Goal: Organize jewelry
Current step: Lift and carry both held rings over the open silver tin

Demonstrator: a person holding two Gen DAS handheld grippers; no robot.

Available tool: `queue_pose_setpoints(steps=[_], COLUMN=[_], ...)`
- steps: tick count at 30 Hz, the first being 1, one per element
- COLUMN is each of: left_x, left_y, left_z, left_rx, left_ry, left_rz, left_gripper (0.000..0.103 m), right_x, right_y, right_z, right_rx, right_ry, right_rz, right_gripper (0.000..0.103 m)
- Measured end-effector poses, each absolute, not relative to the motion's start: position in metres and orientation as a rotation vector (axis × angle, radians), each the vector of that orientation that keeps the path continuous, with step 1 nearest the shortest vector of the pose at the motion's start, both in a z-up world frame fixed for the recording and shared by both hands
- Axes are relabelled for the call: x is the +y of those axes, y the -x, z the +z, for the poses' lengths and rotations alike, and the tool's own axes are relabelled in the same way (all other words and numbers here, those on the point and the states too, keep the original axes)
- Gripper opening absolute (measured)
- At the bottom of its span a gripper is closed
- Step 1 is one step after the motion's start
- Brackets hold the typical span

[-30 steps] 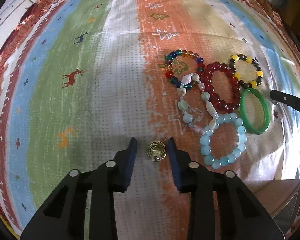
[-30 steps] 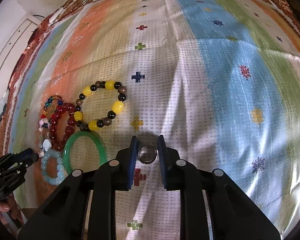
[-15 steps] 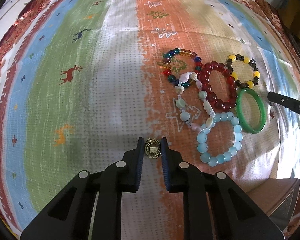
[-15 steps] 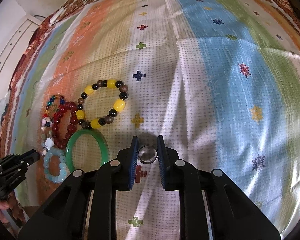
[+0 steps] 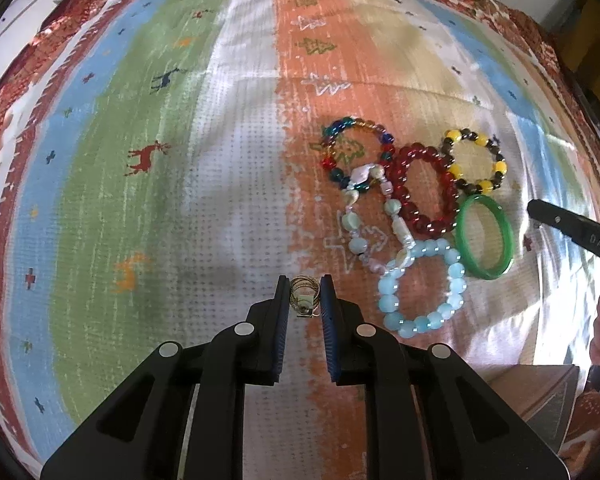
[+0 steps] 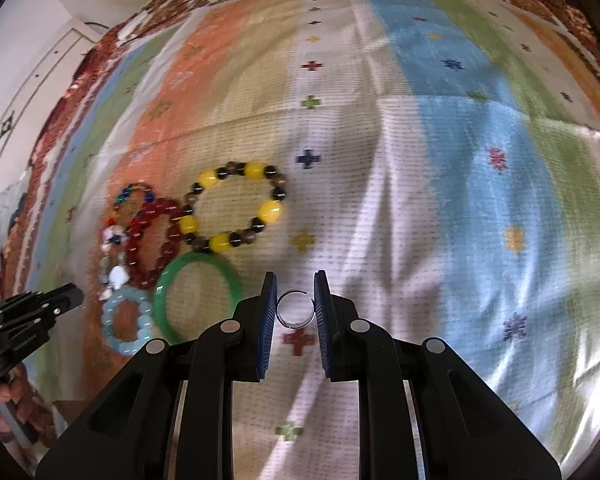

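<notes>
My left gripper (image 5: 305,295) is shut on a gold wire ring (image 5: 304,299), held just above the striped cloth (image 5: 204,184). To its right lie a light blue bead bracelet (image 5: 422,289), a green bangle (image 5: 485,236), a red bead bracelet (image 5: 426,189), a yellow and dark bead bracelet (image 5: 475,161), a multicolour bead bracelet (image 5: 352,152) and a pale stone bracelet (image 5: 374,216). My right gripper (image 6: 295,307) is shut on a silver open ring (image 6: 295,309), right of the green bangle (image 6: 198,294) and below the yellow bead bracelet (image 6: 236,206).
The other gripper shows at the right edge of the left wrist view (image 5: 572,232) and at the left edge of the right wrist view (image 6: 28,316). A cardboard box corner (image 5: 540,392) sits at lower right. White wall panels (image 6: 32,80) lie beyond the cloth.
My left gripper closed on the gold ring, then lifted it slightly. My right gripper, holding the silver ring throughout, shifted a little; the ring now shows as an open hoop.
</notes>
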State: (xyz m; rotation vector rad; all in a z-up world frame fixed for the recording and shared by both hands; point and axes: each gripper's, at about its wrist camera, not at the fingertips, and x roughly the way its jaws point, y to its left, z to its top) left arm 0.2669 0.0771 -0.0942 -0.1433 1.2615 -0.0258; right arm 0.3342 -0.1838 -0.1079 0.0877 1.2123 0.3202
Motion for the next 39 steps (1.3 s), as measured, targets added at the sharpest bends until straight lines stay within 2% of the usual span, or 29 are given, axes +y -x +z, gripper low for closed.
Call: queue_pose_setpoints(steps=[22,39], left_x=[0.057,0.048], left_y=[-0.239,-0.205], left_z=[-0.054,-0.031], left_rx=[1.144,1.076], left_ry=[0.125,0.189], left_rz=[-0.001,-0.02], left_gripper=[0.015,0.015], right_x=[-0.158,-0.143], right_y=[-0.276,-0.228], right_z=[-0.046,-0.022], right_rx=[1.05,0.991], right_ry=[0.014,0.046], right_rz=[0.41,0.475], right_gripper=[0.019,0.019])
